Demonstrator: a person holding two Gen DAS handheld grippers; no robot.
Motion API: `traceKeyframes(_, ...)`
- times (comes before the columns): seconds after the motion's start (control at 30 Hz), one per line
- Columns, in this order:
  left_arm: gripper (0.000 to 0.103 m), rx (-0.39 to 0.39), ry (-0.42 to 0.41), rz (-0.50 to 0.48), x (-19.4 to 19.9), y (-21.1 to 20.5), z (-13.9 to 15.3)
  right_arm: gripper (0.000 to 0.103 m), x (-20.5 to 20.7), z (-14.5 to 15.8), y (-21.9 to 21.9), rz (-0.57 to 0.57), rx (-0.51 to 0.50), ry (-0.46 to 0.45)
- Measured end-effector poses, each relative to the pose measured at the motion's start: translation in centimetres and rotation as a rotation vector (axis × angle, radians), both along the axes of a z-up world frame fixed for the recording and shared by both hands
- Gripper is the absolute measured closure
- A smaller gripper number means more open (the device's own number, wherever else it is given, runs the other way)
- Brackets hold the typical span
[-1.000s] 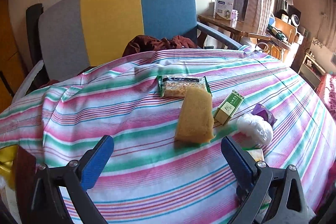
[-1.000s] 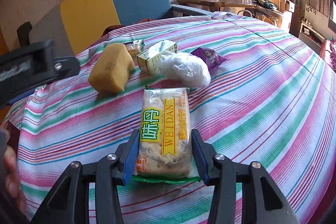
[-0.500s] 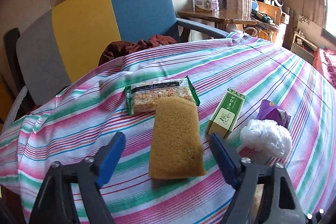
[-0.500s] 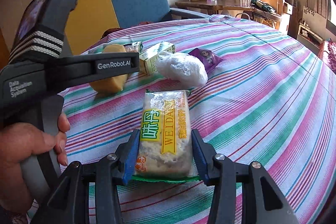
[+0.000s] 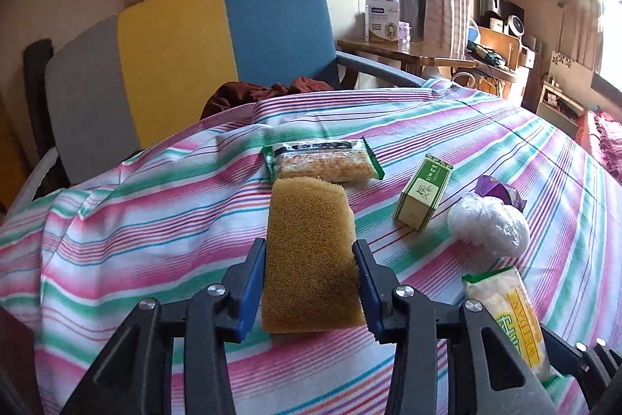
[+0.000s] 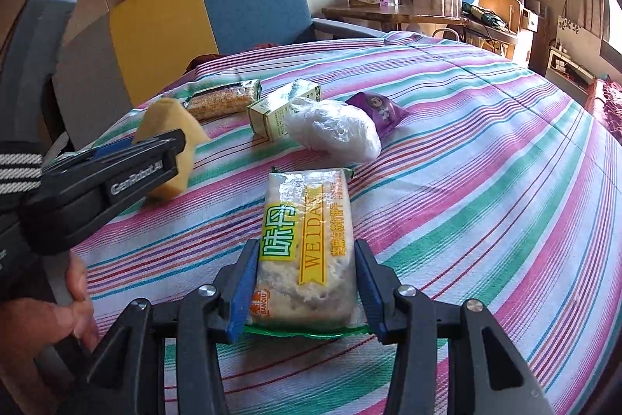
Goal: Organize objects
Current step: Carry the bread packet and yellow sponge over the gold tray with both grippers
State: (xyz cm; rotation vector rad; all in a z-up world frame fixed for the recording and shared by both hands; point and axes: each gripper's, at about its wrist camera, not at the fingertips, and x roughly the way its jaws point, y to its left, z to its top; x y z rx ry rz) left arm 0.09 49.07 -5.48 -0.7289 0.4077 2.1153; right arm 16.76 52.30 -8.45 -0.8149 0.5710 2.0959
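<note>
- The sponge (image 5: 311, 251) lies on the striped tabletop (image 5: 155, 212) between the left gripper (image 5: 311, 282) fingers, its long axis running straight away from them, far end touching a cracker pack (image 5: 320, 160).
- Left fingers (image 5: 252, 282) are narrowed onto the sponge's 2 long sides, apparently gripping its near end.
- The right gripper (image 6: 307, 282) clamps the near end of a biscuit pack (image 6: 307, 244), also lengthwise.
- A green box (image 5: 423, 197), white bag (image 5: 488, 228) and purple packet (image 5: 501, 191) sit to the right, apart from both.
</note>
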Motion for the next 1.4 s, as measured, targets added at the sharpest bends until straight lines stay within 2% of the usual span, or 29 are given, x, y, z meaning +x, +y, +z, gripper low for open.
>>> traceKeyframes(0.13,0.059,0.043,0.014,0.008,1.7,-3.2,0.4,0.055,0.0,0.3,-0.4,0.025,0.02,0.016)
traceKeyframes(0.23,0.059,0.047,0.03,0.014,2.9,-5.0,0.5,0.055,0.3,0.6,-0.5,0.047,0.024,0.052)
traceKeyframes(0.5,0.059,0.068,0.028,0.04,5.4,-10.2,0.8,0.055,0.2,1.4,-1.9,0.092,0.037,0.061)
traceKeyframes(0.9,0.059,0.091,-0.009,0.089,6.6,-16.8,1.6,0.055,0.2,2.4,-6.5,0.162,0.029,0.005)
traceKeyframes(1.17,0.059,0.175,-0.048,0.129,6.2,-22.6,4.4,0.055,-1.2,3.9,-9.7,0.211,0.026,0.01)
traceKeyframes(1.4,0.059,0.234,-0.042,0.189,5.2,-28.1,7.1,0.055,-3.0,5.2,-12.4,0.261,0.01,0.033)
